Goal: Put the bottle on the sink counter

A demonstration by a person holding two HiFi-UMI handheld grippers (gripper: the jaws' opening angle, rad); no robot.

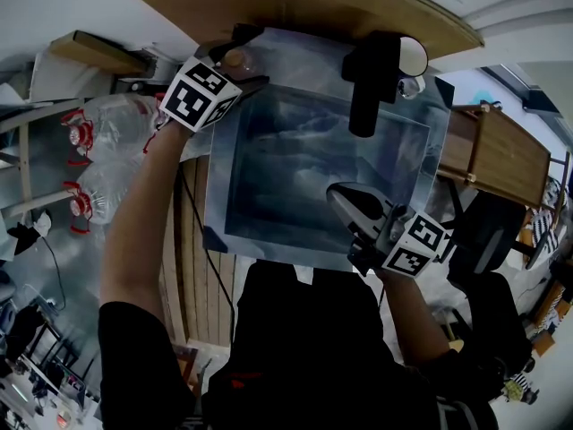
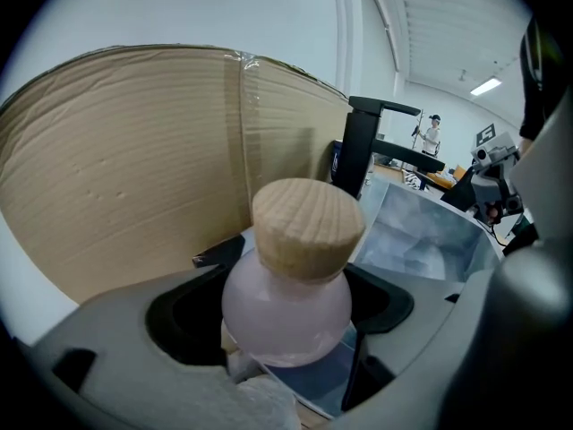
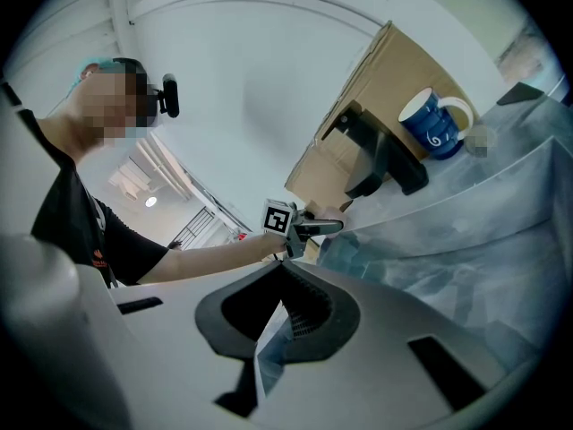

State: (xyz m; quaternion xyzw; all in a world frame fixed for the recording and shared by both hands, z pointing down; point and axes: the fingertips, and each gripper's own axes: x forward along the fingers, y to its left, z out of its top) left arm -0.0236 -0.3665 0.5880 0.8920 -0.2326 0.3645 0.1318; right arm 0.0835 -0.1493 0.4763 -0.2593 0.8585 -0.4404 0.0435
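A pale pink round bottle (image 2: 286, 305) with a wooden stopper (image 2: 307, 227) sits between the jaws of my left gripper (image 2: 295, 316), which is shut on its body. In the head view that gripper (image 1: 237, 65) is over the far-left corner of the steel sink counter (image 1: 218, 200), with the stopper (image 1: 235, 58) showing. Whether the bottle touches the counter is hidden. My right gripper (image 1: 338, 197) hangs shut and empty over the basin's front right; its own view (image 3: 285, 280) looks across the sink toward the left gripper (image 3: 309, 227).
A black faucet (image 1: 367, 79) stands at the back rim, with a blue mug (image 3: 434, 124) beside it. A cardboard sheet (image 1: 295, 3) lines the wall behind. Clear water jugs (image 1: 98, 124) are at the left and a wooden table (image 1: 501, 150) at the right.
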